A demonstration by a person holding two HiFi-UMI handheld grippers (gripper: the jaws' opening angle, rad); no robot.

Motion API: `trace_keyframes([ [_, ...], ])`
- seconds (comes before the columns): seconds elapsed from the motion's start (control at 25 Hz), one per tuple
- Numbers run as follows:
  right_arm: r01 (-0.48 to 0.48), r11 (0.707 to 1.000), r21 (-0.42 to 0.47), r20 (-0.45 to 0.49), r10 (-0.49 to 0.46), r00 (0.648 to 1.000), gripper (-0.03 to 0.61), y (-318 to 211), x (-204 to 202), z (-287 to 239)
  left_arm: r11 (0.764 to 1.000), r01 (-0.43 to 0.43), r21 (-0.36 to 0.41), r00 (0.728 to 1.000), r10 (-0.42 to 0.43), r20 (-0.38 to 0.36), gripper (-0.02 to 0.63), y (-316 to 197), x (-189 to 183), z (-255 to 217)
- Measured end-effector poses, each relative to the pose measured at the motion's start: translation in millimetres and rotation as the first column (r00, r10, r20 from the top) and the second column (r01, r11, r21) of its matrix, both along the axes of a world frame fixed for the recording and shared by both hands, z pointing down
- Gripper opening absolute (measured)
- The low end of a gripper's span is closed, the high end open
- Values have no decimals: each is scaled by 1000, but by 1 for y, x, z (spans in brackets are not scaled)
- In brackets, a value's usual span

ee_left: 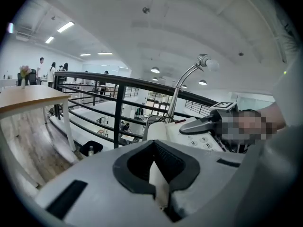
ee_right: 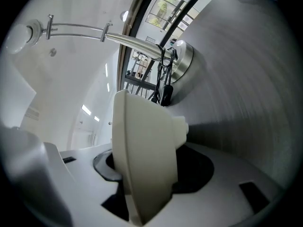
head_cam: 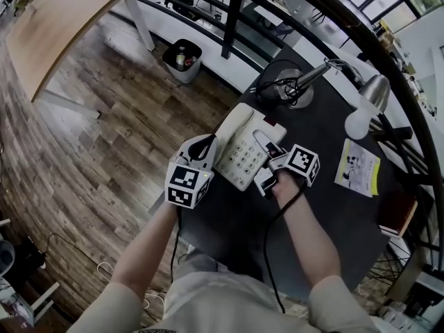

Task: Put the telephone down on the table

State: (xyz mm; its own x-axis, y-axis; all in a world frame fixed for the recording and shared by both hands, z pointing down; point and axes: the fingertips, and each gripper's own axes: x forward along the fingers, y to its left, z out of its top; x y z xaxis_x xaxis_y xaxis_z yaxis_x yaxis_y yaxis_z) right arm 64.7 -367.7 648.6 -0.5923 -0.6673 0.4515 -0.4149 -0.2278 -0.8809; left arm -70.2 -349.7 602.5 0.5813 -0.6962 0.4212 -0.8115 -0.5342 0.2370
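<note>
Telephone (head_cam: 239,151), cream in colour, is held from both sides above the near left part of a dark table (head_cam: 326,214). The left gripper (head_cam: 207,149) is clamped on its left edge: in the left gripper view a thin cream rim is seen pinched between the pads. The right gripper (head_cam: 267,177) is closed on the opposite side, and in the right gripper view the thicker cream body is seen filling the gap between the jaws. The keypad is turned upward, and the phone is set at a slant to the table's edge. Whether its underside already touches the tabletop cannot be told, since that part is hidden by the body itself. A lamp (head_cam: 366,97) is placed beyond the phone, its round base near the far edge and its shade out to the right. A leaflet (head_cam: 358,166) is laid flat to the right, well apart from the phone. A bin (head_cam: 182,60) is seen on the wood floor beside a railing (head_cam: 234,9).
</note>
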Motion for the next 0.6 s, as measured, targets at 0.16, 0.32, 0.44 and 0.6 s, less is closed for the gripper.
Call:
trace_keyframes([
  [0.16, 8, 1000, 3, -57, -8, 998, 249, -3, 0, 0, 1000, -23, 6, 1000, 23, 21, 3, 6, 9, 3],
  [0.32, 36, 998, -48, -179, -44, 983, 250, 1, -2, 6, 999, -41, -2, 999, 41, 28, 3, 12, 17, 11],
  [0.44, 67, 994, -88, -297, -90, 951, 284, 9, -3, 14, 999, -45, 2, 999, 45, 22, 3, 15, 21, 13],
  [0.6, 88, 992, -89, -447, -119, 887, 335, 15, -4, 16, 999, -31, 15, 999, 31, 20, 3, 16, 21, 13],
])
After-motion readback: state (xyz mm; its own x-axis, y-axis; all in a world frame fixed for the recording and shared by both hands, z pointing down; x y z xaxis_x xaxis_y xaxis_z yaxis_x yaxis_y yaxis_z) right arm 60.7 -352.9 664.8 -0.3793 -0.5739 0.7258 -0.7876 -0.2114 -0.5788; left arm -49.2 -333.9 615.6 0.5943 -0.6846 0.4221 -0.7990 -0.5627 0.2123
